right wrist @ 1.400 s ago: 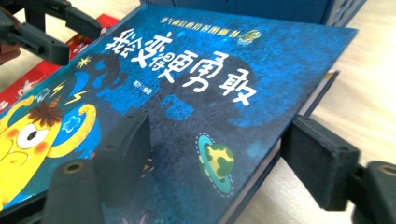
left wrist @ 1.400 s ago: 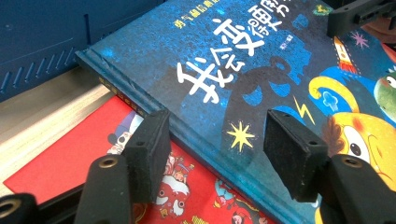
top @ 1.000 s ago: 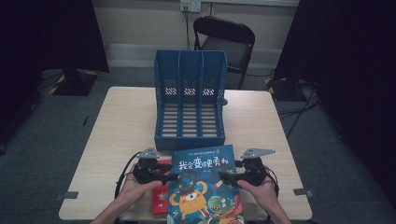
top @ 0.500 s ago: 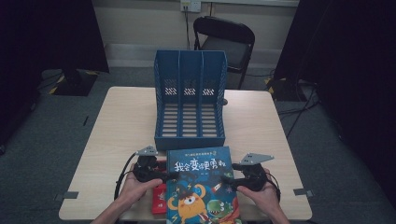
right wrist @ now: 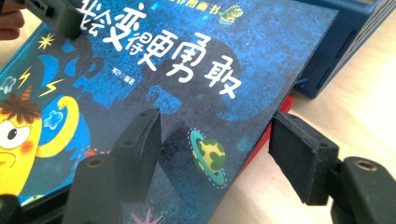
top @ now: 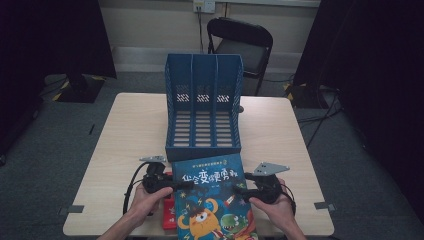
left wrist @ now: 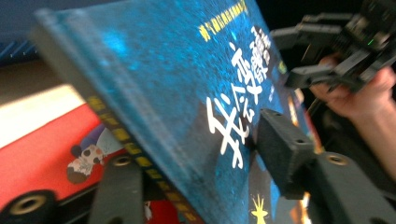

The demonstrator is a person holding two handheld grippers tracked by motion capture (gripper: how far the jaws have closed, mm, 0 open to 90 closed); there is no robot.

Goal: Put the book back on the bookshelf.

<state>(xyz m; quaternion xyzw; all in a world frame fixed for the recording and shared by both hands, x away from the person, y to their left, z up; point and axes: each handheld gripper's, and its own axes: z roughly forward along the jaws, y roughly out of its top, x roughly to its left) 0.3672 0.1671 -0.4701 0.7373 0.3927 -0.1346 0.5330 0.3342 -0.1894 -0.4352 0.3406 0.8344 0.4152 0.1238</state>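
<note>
High view: at the table's near edge, the left gripper [top: 186, 185] has just clamped the blue hardcover picture book's [top: 212, 187] spine edge, lifting it; right gripper [top: 239, 189], jaws closing, straddles the opposite edge unclamped.

One camera looks down from high above the near side of the table [top: 125, 130], and two sit very close behind the jaws, each seeing the same blue book [left wrist: 187, 79] between its jaws from opposite sides.
</note>
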